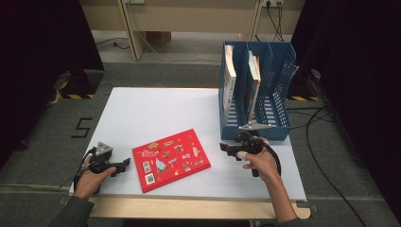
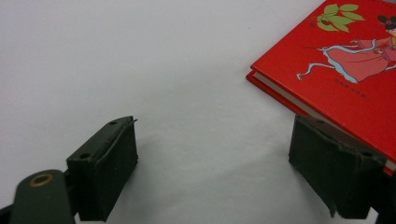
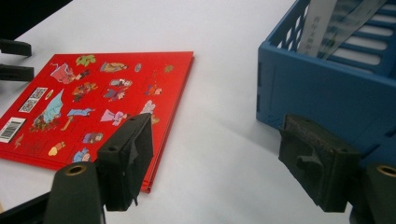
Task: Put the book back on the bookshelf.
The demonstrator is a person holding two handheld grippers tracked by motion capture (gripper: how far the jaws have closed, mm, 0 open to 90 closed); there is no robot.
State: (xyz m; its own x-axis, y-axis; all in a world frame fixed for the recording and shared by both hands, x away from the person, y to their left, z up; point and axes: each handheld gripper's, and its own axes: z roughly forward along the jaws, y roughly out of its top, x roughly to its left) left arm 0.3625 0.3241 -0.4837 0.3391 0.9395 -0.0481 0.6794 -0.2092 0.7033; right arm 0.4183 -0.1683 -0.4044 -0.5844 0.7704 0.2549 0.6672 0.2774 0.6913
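Note:
A red book [image 1: 170,159] with small pictures on its cover lies flat on the white table [image 1: 156,109], near the front. To its left my left gripper [image 1: 126,164] rests low on the table, open, jaws pointing at the book's left edge [image 2: 299,100]; nothing sits between the jaws [image 2: 212,170]. My right gripper [image 1: 222,147] hovers to the right of the book, in front of the blue file rack [image 1: 255,90]. It is open and empty [image 3: 215,163], with the book [image 3: 93,102] ahead on its left and the rack [image 3: 327,88] on its right.
The blue rack stands at the table's back right with two books upright in its slots [image 1: 229,78] [image 1: 254,78]. A wooden strip runs along the table's front edge [image 1: 189,208]. Cables lie on the floor to the right [image 1: 326,142].

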